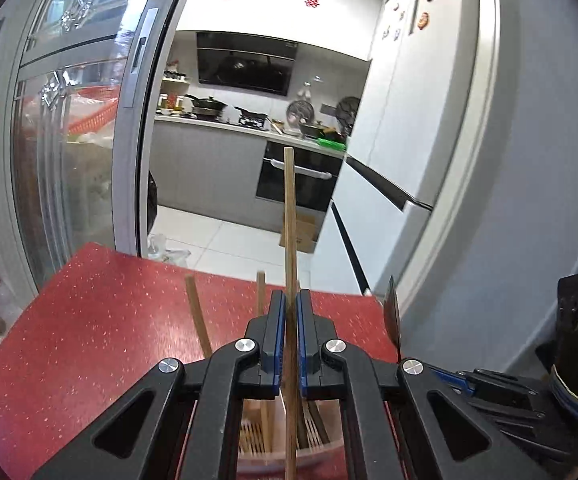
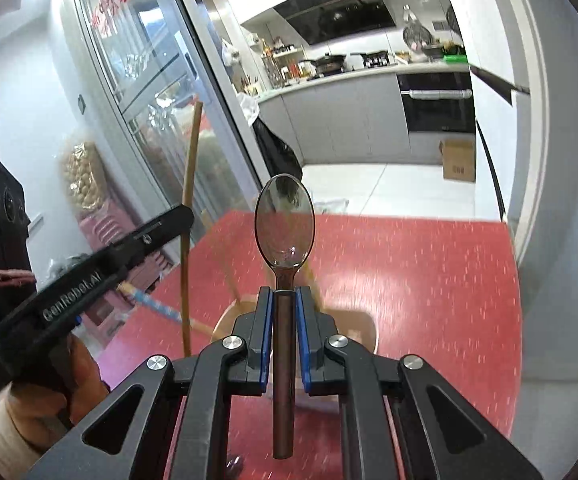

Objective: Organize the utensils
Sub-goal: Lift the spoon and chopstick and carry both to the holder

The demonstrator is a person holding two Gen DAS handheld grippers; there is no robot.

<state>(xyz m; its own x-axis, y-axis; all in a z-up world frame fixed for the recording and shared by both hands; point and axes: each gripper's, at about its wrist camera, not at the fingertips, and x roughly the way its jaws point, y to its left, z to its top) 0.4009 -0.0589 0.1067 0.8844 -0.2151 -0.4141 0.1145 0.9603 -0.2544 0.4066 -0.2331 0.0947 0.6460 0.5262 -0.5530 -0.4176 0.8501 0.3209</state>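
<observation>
My left gripper (image 1: 291, 300) is shut on a long wooden chopstick (image 1: 290, 216) that stands upright between its blue pads. Below it a round holder (image 1: 289, 456) holds more wooden utensils, two of them (image 1: 197, 316) sticking up. My right gripper (image 2: 285, 294) is shut on the dark handle of a metal spoon (image 2: 284, 224), bowl up, above the holder (image 2: 359, 324) on the red table. The left gripper body (image 2: 89, 276) and its chopstick (image 2: 190, 208) show at the left of the right wrist view.
The red speckled table (image 1: 101, 320) ends near a glass sliding door (image 1: 69, 140) on the left and a white wall (image 1: 509, 200) on the right. A kitchen with counter and oven (image 1: 297, 176) lies beyond. A cardboard box (image 2: 459, 160) sits on the floor.
</observation>
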